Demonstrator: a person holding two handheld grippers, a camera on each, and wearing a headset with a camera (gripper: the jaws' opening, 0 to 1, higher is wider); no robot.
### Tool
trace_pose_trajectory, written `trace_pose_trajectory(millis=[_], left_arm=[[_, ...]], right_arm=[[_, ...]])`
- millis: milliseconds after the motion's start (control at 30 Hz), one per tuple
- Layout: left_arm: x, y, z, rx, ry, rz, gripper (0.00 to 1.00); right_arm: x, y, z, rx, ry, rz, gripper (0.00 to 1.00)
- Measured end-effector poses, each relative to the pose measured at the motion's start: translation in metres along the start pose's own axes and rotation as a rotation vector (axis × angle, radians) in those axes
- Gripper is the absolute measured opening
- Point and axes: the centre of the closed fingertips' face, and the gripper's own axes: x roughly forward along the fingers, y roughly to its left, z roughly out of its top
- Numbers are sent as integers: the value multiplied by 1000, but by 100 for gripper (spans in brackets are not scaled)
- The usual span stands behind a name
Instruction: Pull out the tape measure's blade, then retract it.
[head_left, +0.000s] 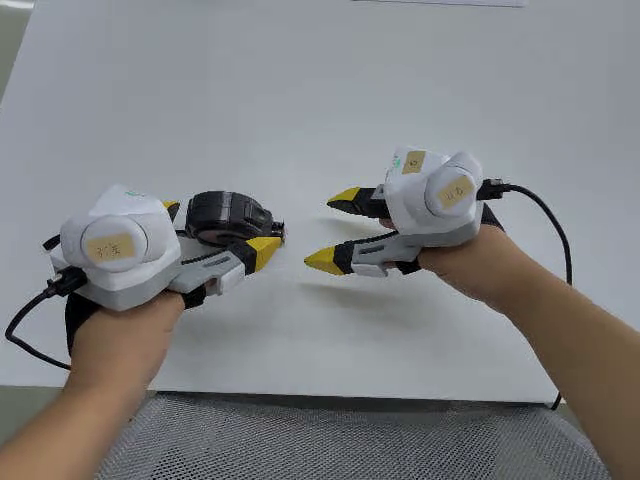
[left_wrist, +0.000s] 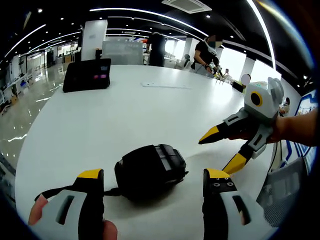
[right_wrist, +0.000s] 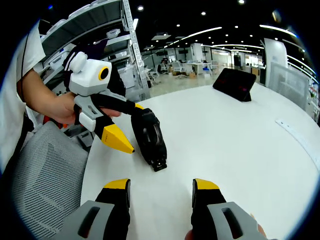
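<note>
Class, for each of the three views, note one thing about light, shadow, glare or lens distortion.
Head view: soft even light, the white table very bright, a faint shadow under the right gripper. Left gripper view: fisheye bends the ceiling light strips into arcs; the floor at left glares. Right gripper view: the shelving bows; the black tape measure is sharp.

Tape (head_left: 230, 215): in head view, near side hidden behind left gripper (left_wrist: 153, 176); blade tip too small to make out.
Left gripper's far jaw: mostly hidden behind tape.
Stickers (head_left: 110, 247): writing illegible.
Cable (head_left: 545, 215): lower end lost below table (head_left: 300, 100) edge.
Forearms (head_left: 590, 350): cut by bottom edge.
</note>
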Motion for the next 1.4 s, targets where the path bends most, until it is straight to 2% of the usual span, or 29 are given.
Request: trace_pose_trajectory(millis=[433,767,967,1167,1400], left_arm=[[-17,3,-1,97,11,-38,85],[-29,7,-4,132,24,-58,90],[-36,7,-5,156,19,-74,95],[-43,8,-10,164,25,-91,99],[-50,13,-11,184,23,-93,99]], right_arm=[[-30,2,-2,24,-18,-57,54],[-55,1,-7,39,-16,-99,60],[-68,3,-13,48,-15,-116,64],[-79,5,-18,55,-21,-136,69],[-92,6,-22,61,-32,-158,74]])
